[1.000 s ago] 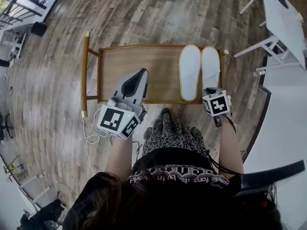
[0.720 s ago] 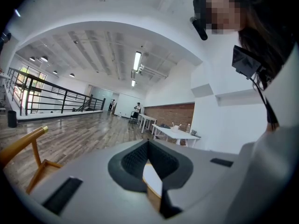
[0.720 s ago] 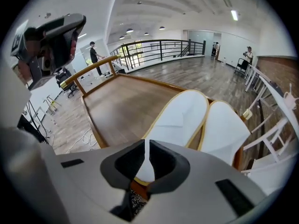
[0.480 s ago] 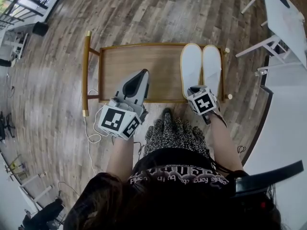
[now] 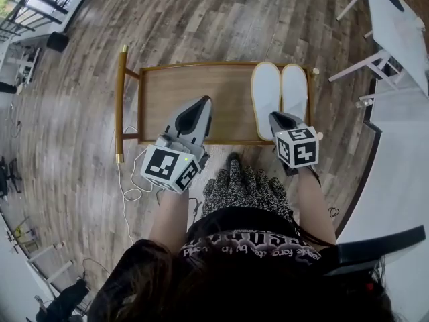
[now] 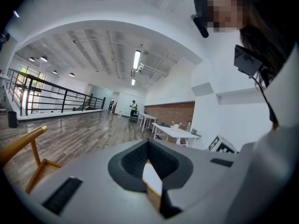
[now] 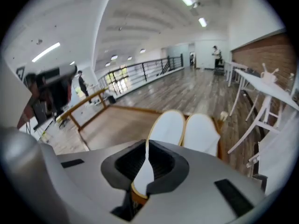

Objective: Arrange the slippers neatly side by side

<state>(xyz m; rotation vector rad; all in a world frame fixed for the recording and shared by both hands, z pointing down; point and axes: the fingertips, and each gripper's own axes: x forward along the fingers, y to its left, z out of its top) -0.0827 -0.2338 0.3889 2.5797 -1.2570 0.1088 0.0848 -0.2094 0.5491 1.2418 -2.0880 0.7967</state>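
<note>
Pointing forward, closed: left tool (image 5: 200, 103), right tool (image 5: 275, 117) near slippers (image 5: 267, 89).

In the head view the right claw (image 5: 277, 117) partly covers the heel ends of the slippers (image 5: 266, 92). In the right gripper view its grey body hides them too. The distant person (image 6: 133, 107) in the left gripper view is too small to describe.

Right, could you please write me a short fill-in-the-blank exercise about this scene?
The left slipper and the right slipper are both ___ in colour.
They lie side by side at the ___ end of the wooden table.
The left gripper holds nothing; its jaws are ___.
Missing words: white; right; shut.
</note>
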